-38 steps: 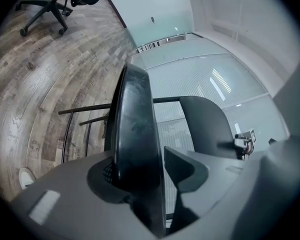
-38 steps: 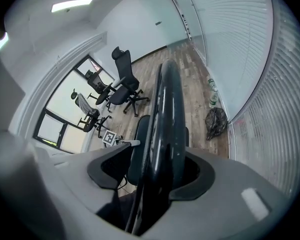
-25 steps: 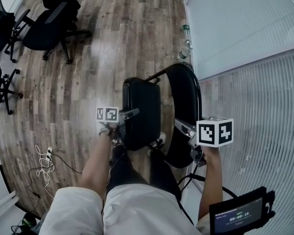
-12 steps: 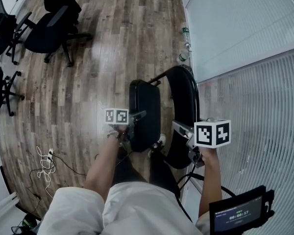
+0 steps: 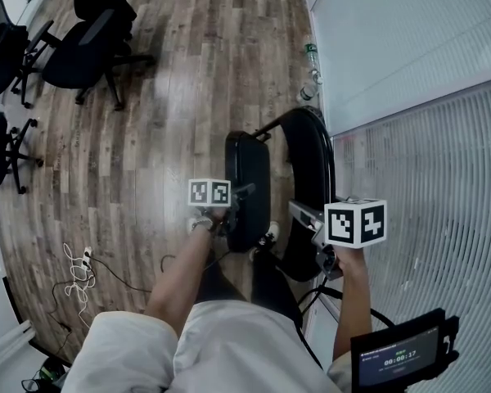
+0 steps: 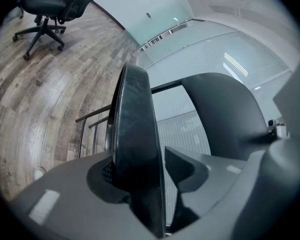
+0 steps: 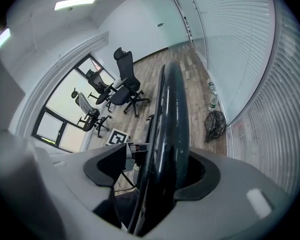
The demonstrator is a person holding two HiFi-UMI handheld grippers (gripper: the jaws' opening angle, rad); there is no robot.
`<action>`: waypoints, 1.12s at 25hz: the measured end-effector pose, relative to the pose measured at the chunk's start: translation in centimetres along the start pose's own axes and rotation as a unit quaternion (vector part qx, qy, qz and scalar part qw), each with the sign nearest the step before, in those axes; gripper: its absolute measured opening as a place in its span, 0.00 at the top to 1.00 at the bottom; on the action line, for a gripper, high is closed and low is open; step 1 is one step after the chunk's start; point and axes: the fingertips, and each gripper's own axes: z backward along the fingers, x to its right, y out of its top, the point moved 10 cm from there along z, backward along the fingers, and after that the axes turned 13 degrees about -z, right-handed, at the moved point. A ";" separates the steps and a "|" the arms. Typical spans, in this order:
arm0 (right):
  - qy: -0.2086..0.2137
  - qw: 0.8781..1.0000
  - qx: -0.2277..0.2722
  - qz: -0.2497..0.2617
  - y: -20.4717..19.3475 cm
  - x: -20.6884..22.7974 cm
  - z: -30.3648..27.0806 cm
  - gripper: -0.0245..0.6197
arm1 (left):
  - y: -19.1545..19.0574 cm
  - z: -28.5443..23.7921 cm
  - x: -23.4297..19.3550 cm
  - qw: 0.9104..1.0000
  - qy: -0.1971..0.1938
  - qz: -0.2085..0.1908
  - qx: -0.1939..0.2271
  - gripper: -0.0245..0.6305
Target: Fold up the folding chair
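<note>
Black seat [image 5: 247,166] is grasped edgewise between the jaws of the left hand-held gripper [image 5: 244,192]. Beside it, the backrest [image 5: 313,150] is straddled by the right hand-held gripper [image 5: 301,213], whose jaws have just been opening. Folding is judged nearly done; next, the seat must be pressed flush.

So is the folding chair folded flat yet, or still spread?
Nearly folded, not flat: the seat stands on edge beside the backrest, with a gap between them in the head view.

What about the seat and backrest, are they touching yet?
Apart. The left gripper view shows wall between seat and backrest; the head view shows a gap too.
</note>
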 end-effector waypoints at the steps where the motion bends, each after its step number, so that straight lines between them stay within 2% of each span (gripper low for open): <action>1: -0.001 1.000 0.000 0.000 0.0 -0.1 0.0 0.52 | 0.0 -0.1 0.2 1.000 0.004 -0.001 -0.001 0.65; 10: -0.008 1.000 0.001 0.002 -0.1 -0.6 0.1 0.51 | 0.4 -1.6 2.4 1.000 0.015 0.000 -0.015 0.65; 13: -0.009 1.000 0.003 0.001 -0.1 -0.7 0.1 0.51 | 0.4 -2.3 3.2 1.000 0.012 -0.004 -0.016 0.62; 20: 0.006 1.000 0.010 -0.018 -0.2 0.0 0.3 0.51 | 0.3 -2.7 3.7 0.999 -0.038 0.008 0.000 0.45; 25: -0.004 1.000 0.007 -0.009 -0.2 -0.4 0.2 0.51 | 0.5 -2.4 3.9 0.997 -0.072 0.016 0.009 0.39; 28: -0.008 1.000 0.001 0.002 0.0 -0.2 0.5 0.51 | 0.4 -2.4 4.3 0.997 -0.073 0.021 0.013 0.36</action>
